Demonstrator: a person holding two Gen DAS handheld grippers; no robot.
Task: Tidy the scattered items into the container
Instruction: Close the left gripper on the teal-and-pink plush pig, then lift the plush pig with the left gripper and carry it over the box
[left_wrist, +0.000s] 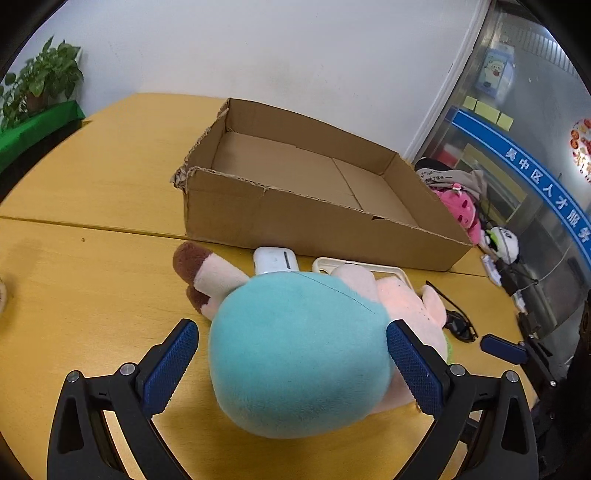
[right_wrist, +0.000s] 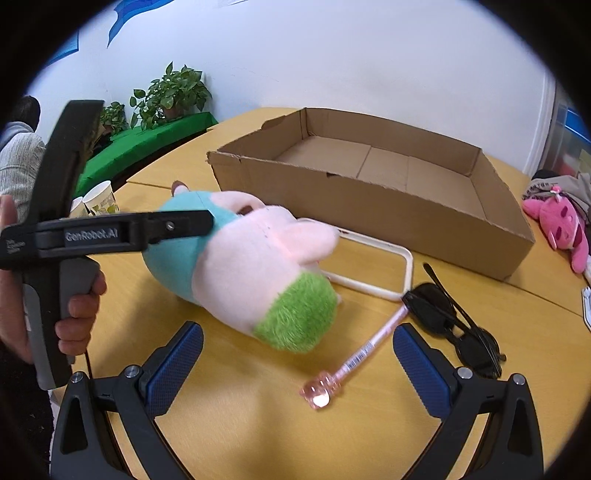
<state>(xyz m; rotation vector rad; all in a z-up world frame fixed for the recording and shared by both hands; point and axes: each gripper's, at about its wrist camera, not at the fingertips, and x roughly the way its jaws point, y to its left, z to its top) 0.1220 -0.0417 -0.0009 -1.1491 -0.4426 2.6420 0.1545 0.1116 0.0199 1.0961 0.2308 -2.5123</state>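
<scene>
The left gripper (left_wrist: 291, 365) jaws straddle the plush toy's (left_wrist: 295, 354) teal body mid-frame, not yet pinching; the right gripper (right_wrist: 297, 363) gapes empty. Cardboard box (left_wrist: 295, 229) waits above. A shallow squeeze could let the plush slip onto the surface (left_wrist: 92, 295).

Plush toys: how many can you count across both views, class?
2. A teal-and-pink plush toy lies on the table before the cardboard box; a bright pink plush toy lies right of the box. Others may be hidden.
</scene>
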